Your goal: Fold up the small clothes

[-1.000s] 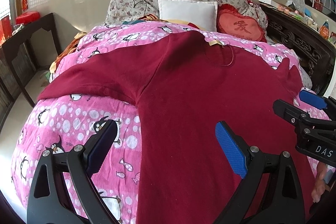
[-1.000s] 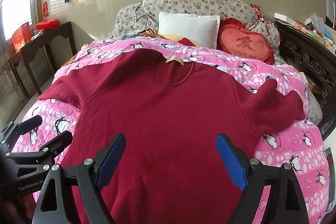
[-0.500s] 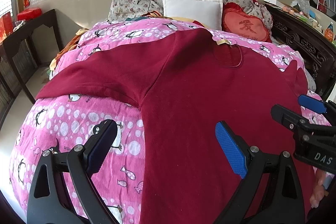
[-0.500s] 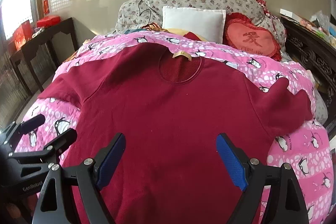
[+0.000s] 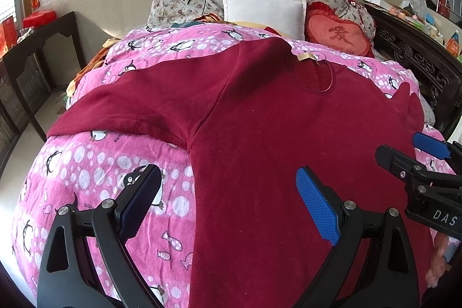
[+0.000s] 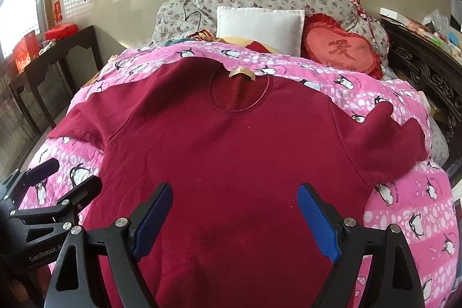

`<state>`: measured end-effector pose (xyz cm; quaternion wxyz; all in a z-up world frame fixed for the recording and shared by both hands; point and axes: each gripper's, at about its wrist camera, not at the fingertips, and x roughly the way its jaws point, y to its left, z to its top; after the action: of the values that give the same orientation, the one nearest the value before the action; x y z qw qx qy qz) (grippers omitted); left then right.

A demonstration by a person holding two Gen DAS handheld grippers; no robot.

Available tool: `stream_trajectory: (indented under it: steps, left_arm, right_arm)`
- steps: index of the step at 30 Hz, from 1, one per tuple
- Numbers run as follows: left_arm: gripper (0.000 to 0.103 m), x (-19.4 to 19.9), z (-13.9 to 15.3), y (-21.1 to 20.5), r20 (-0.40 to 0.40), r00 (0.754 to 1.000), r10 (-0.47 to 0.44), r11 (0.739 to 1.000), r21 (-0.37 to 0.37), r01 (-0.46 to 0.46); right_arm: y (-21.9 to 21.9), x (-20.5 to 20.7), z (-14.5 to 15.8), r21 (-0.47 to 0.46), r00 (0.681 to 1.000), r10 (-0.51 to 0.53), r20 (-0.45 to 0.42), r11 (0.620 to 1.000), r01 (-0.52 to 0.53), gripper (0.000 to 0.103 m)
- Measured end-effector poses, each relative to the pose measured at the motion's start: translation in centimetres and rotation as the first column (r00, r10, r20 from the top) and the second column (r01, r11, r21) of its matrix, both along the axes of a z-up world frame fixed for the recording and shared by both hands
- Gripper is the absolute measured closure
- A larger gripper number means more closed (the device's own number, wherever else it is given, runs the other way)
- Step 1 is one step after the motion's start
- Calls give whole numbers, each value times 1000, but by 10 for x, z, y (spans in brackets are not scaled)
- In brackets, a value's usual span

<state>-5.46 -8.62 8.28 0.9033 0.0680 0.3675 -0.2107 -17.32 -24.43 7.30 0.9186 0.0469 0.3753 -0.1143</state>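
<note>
Both my grippers, left [image 5: 228, 204] and right [image 6: 235, 217], are spread wide, holding nothing, over the red sweater [image 6: 231, 152] flat on the penguin quilt [image 6: 410, 210].

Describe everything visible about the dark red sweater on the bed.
The dark red long-sleeved sweater lies spread face up on the pink penguin-print quilt, round neckline away from the cameras with a tan label inside it. The fabric looks soft and fleecy. One sleeve stretches out flat; the other sleeve is bunched, its end folded up. The body is fairly smooth and unfolded. Both grippers hover open above its lower part, gripping nothing.
</note>
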Motion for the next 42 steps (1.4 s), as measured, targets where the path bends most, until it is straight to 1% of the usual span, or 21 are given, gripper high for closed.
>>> stream_trajectory:
  steps: [5,7,13,17,20,23,26,27,29,31,33,34,36,37,38,40,41,42]
  left_arm:
    - [8,3,0,0,-4,1000,5,1000,-3,-5]
    - [8,5,0,1,-7,1000,9,1000,-5,-9]
    - [8,9,0,0,-9,1000,10,1000,-5,-10]
    - [8,18,1,7,-19,1000,21,1000,-16,-21]
    - [8,32,1,22,-53,998,37,999,-38,-39]
    - [8,52,0,49,-100,992,82,993,-76,-90]
    - [8,78,-3,88,-174,973,149,974,-145,-175]
    - [8,87,-3,102,-196,965,176,962,-174,-211]
    - [8,106,-6,137,-237,939,248,922,-241,-304]
    - [8,123,-11,170,-279,908,312,873,-294,-390]
    - [8,140,-16,197,-321,873,366,822,-328,-465]
    - [8,148,-19,207,-337,858,388,801,-336,-495]
    - [8,163,-28,228,-387,813,435,749,-345,-565]
    - [8,173,-36,240,-429,788,443,710,-368,-600]
    - [8,178,-42,248,-460,772,439,679,-393,-620]
    - [8,190,-54,261,-525,736,428,602,-442,-665]
    - [8,193,-59,264,-546,718,432,575,-447,-686]
    - [8,195,-64,266,-560,703,438,556,-445,-702]
  right_arm:
    - [7,7,2,-45,1000,23,-16,999,-24,16]
    - [8,10,4,-59,1000,17,-14,998,-18,16]
    - [8,18,2,-42,1000,-2,-9,999,2,16]
    - [13,28,-1,-38,1000,17,-26,999,-18,16]
    - [19,39,-2,-31,998,47,-32,998,-48,16]
    - [25,55,-2,-28,997,78,-20,997,-78,17]
    - [28,79,-7,3,995,94,-34,996,-94,17]
    - [29,86,-9,27,994,103,-37,994,-102,17]
    - [32,102,-14,72,992,123,-37,990,-121,17]
    - [40,117,-17,94,988,148,-35,985,-144,17]
    - [47,128,-19,104,985,168,-24,981,-165,17]
    - [51,135,-20,112,983,181,-14,978,-178,17]
    - [59,149,-24,128,979,204,0,971,-202,24]
    - [63,157,-27,137,977,212,-5,968,-210,29]
    - [66,164,-30,143,976,218,-13,966,-214,30]
    - [71,175,-37,155,974,223,-27,964,-216,30]
    - [72,178,-39,159,974,224,-29,963,-217,30]
    - [74,180,-41,162,973,227,-31,962,-219,30]
